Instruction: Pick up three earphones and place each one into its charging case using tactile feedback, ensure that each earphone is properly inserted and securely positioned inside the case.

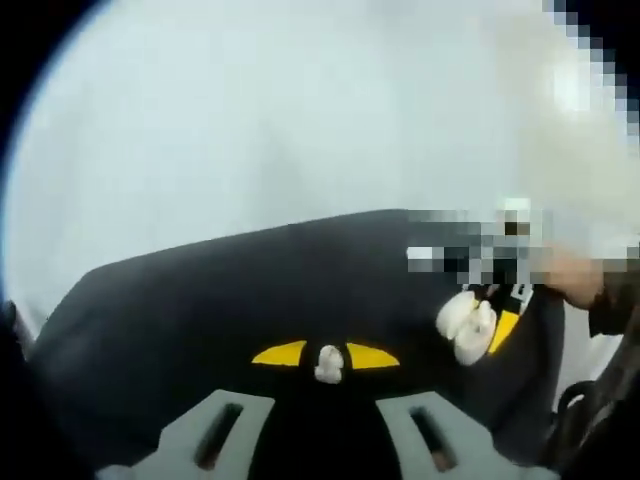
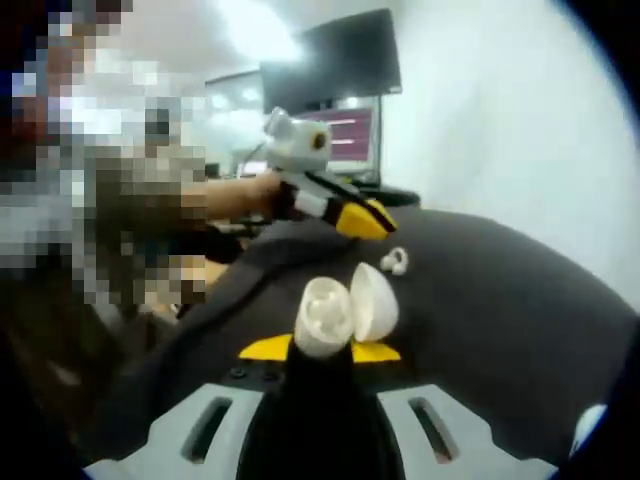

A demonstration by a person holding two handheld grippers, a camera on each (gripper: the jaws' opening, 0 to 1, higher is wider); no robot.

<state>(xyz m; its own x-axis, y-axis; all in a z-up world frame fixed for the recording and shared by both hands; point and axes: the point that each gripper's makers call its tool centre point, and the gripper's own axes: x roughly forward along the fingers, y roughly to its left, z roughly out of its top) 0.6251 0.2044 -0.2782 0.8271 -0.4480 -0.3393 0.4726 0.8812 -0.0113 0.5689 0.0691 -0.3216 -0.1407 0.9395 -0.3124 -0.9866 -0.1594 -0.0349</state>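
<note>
My right gripper (image 2: 320,350) is shut on a white charging case (image 2: 340,315), whose lid stands open above the black mat (image 2: 500,320). A small white earphone (image 2: 395,262) lies on the mat beyond the case. In the right gripper view my left gripper (image 2: 372,222) hangs just above and to the left of that earphone, apart from it. In the left gripper view the earphone (image 1: 329,363) shows in the gap between the yellow tips of my left gripper (image 1: 326,356), which is open. The case (image 1: 467,325) and my right gripper (image 1: 505,325) show at the right.
The black mat (image 1: 200,310) covers a white tabletop (image 1: 250,130). A person's hand (image 2: 245,195) holds the left gripper. Monitors (image 2: 340,110) stand behind the table's far end.
</note>
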